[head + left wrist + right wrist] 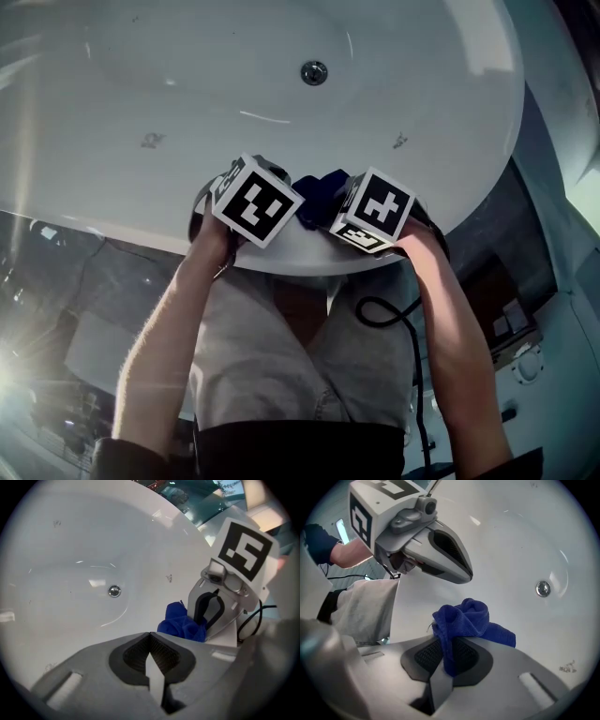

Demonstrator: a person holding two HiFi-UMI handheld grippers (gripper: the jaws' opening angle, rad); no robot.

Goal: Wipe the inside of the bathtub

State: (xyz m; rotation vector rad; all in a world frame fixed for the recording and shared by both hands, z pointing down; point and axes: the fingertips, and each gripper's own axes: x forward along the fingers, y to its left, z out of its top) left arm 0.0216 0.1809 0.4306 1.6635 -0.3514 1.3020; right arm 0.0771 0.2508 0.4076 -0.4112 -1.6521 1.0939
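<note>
The white bathtub (141, 94) spreads out below me, its round metal drain (314, 72) at the far middle. Both grippers hang side by side over the near rim. My right gripper (447, 641) is shut on a bunched blue cloth (461, 618), which also shows in the head view as a blue cloth (319, 192) between the two marker cubes. My left gripper (150, 635) is shut with nothing in it, just left of the right gripper (211, 609) and the blue cloth (183, 624). The drain (114, 591) lies ahead of it.
Small dark marks (150, 141) dot the tub's inner wall on both sides. A black cable (380, 314) loops down by the person's grey shorts (281, 356). Dark floor and a white fixture (530, 361) lie to the right of the tub.
</note>
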